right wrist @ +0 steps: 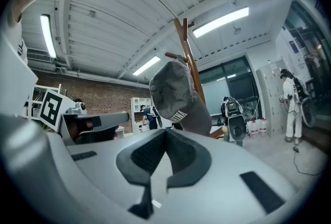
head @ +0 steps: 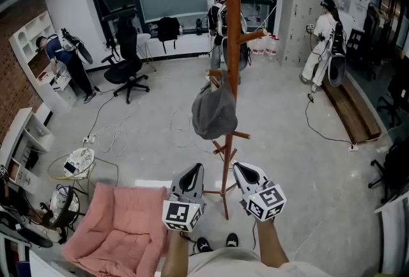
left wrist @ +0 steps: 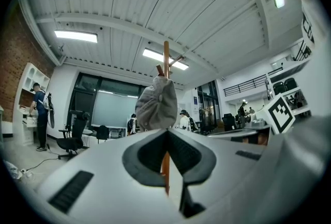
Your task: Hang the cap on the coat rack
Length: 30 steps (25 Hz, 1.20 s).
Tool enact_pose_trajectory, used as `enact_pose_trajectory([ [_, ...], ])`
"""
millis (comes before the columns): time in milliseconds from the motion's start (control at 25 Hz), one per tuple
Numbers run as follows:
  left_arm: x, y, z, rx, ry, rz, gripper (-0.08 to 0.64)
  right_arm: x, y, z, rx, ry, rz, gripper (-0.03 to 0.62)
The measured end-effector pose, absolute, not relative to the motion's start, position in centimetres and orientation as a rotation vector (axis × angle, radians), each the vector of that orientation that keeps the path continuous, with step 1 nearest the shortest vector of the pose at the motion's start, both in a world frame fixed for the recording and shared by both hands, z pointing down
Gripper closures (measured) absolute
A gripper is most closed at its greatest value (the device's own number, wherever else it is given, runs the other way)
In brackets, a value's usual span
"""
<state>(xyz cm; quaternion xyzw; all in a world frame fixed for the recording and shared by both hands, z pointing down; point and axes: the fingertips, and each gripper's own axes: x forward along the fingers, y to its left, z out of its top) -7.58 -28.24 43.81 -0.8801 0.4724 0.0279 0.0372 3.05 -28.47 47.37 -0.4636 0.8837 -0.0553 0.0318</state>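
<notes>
"Where is the cap (head: pixel 214 114) sitting?"

"It's hanging on a side peg of the coat rack (head: pixel 232 26). The left gripper (head: pixel 193 172) and right gripper (head: pixel 243 172) are hovering by the pole, fingers (left wrist: pixel 150 153) pressed together, gripping nothing."

"Room?"

"Open floor (head: pixel 300 160) is lying right and the pink cushioned seat (head: pixel 121 228) is crowding left. I'd be steering clear of the pole."
</notes>
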Motion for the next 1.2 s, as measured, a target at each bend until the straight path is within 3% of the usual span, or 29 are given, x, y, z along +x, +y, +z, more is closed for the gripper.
enact_pose_trajectory([
  [1200,-7.8,-28.9,43.6,-2.685,1.481,0.050,0.552,3.1,-28.8,46.6,-1.461,2.723,-0.145,0.589],
])
